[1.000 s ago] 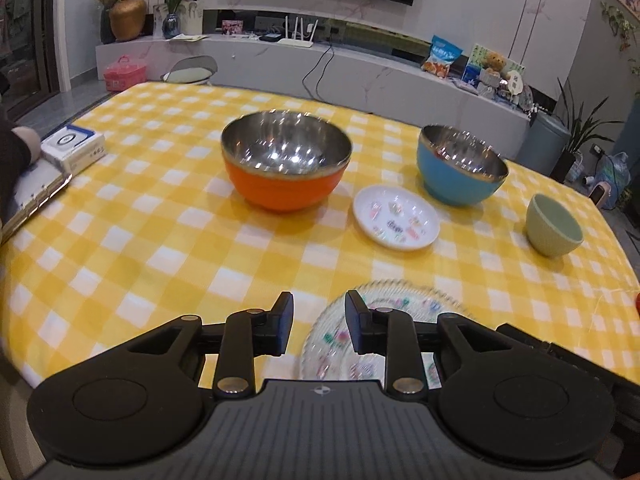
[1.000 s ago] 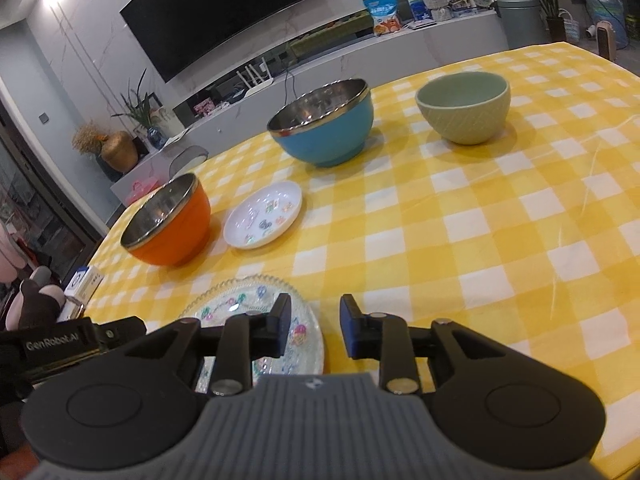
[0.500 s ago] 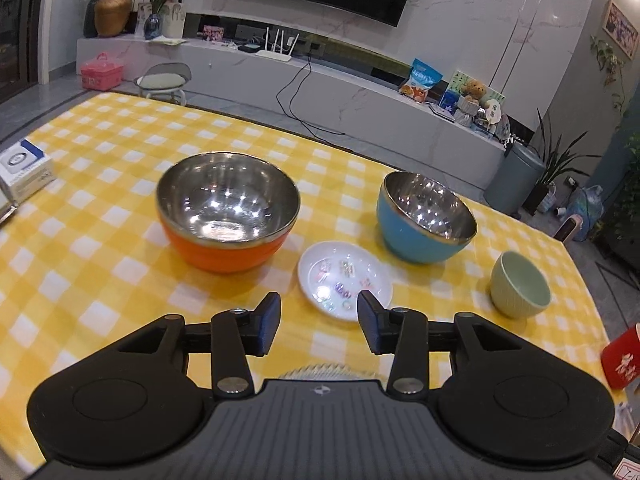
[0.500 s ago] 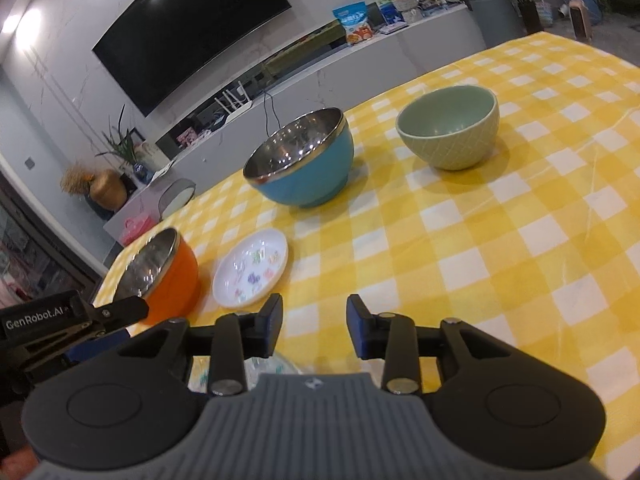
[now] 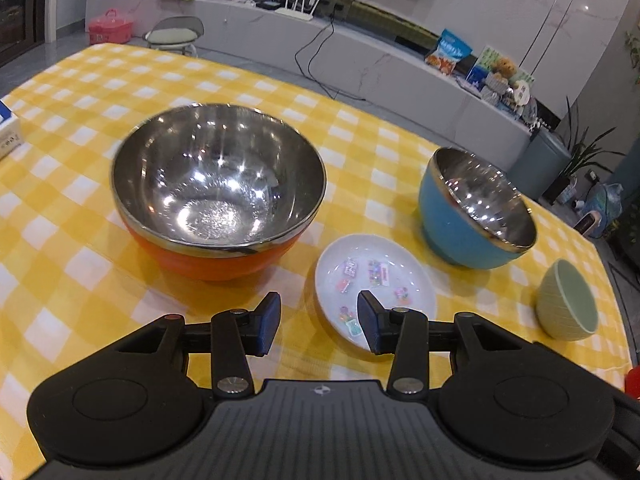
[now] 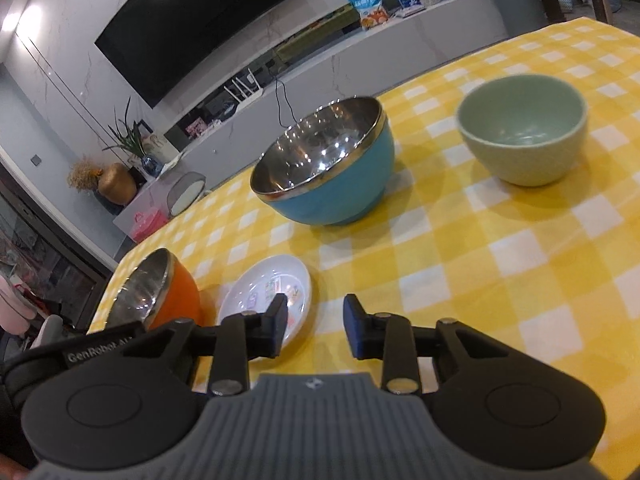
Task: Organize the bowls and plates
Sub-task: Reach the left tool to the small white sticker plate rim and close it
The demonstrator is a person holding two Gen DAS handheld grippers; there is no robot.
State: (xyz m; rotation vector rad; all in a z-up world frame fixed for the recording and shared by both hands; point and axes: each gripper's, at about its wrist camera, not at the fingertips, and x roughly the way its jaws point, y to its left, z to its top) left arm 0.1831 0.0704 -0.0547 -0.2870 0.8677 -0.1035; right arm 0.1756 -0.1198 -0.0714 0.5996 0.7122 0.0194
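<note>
A large orange steel-lined bowl [image 5: 218,196] stands on the yellow checked table [image 5: 72,240]. A small white patterned plate [image 5: 372,280] lies to its right, then a blue steel-lined bowl [image 5: 476,216] and a small green bowl [image 5: 568,306]. My left gripper [image 5: 318,326] is open and empty, just short of the white plate's near edge. In the right wrist view the blue bowl [image 6: 324,172], green bowl [image 6: 522,128], white plate [image 6: 266,298] and orange bowl [image 6: 156,292] show. My right gripper [image 6: 316,330] is open and empty beside the plate.
A white and blue box [image 5: 8,132] lies at the table's left edge. A red object [image 5: 632,380] shows at the right edge. A low cabinet [image 5: 360,60] with snacks and a router stands behind the table. The left gripper's body [image 6: 100,350] shows in the right wrist view.
Both grippers have moved forward over the table toward the bowls and white plate. The clear patterned plate near the front edge has dropped out of view. Both jaws have opened wider.
</note>
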